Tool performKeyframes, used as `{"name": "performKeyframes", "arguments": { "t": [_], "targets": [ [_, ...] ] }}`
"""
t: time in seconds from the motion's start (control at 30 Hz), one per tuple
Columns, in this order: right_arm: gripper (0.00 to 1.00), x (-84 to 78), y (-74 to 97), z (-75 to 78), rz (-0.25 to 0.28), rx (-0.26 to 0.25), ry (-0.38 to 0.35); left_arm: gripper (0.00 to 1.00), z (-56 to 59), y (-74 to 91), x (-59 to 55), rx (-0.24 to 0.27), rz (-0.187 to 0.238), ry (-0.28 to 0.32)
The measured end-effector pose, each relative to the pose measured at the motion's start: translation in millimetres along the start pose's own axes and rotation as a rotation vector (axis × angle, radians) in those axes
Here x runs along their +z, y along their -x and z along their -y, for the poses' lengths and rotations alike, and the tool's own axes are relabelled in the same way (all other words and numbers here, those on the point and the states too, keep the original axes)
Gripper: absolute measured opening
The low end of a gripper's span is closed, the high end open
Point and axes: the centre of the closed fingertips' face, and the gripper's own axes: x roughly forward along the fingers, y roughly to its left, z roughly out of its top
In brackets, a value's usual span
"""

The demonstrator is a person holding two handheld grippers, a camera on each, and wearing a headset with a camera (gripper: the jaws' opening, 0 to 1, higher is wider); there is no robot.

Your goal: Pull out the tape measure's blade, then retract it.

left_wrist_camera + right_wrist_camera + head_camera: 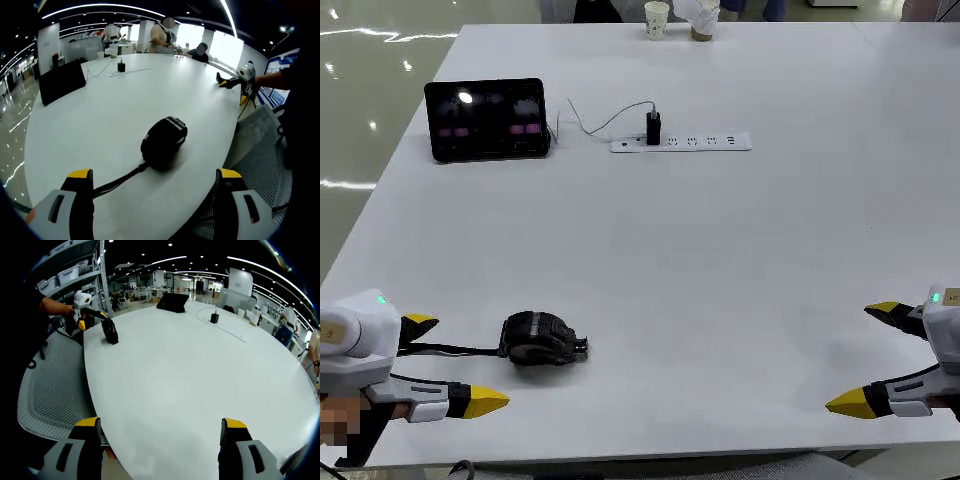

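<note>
At 8 o'clock on the white tabletop (pixel 720 250), the left tool (pixel 455 362) stands spread, holding nothing. The black tape measure (pixel 542 338) lies just past its tips, its strap (pixel 460 350) trailing back between the jaws. At 4 o'clock the right tool (pixel 860 357) is spread too, well apart from it.

Large white surface (pixel 740 260) with a rounded edge, set in an open-plan hall. Glossy pale floor (pixel 360 90) reflects the overhead lights. Dark ceiling with long curved light strips (pixel 95 7) and small spotlights. Bright windows (pixel 222 47) on the far side. Metal shelving rack (pixel 75 265) carrying grey bins. Grey mesh chair seat (pixel 50 385) beside the surface edge.
</note>
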Motion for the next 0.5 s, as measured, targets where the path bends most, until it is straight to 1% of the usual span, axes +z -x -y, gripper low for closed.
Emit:
{"name": "performKeyframes", "arguments": {
  "t": [0.07,0.13,0.17,0.23,0.27,0.5],
  "targets": [
    [0.99,-0.5,0.5,1.1,-0.001,-0.002,0.0,0.99,-0.8,0.5,0.4,0.004,0.002,-0.007],
    [0.99,0.2,0.4,0.5,0.001,0.001,0.0,0.99,-0.5,1.1,-0.8,0.0,-0.005,-0.006],
    [0.99,0.9,0.1,0.1,0.001,0.003,0.0,0.99,-2.5,1.7,0.7,0.012,0.001,-0.021],
    [0.99,1.6,-0.3,-0.4,0.002,0.006,0.001,0.99,-2.5,2.8,0.4,0.01,-0.002,-0.012],
    [0.99,2.2,-0.6,-0.4,0.003,0.008,0.001,0.99,-4.2,3.5,1.0,0.018,0.001,-0.017],
    [0.99,6.2,-1.1,0.4,0.011,0.007,0.002,0.99,-8.1,5.3,0.3,0.031,-0.001,-0.024]
  ]
}}
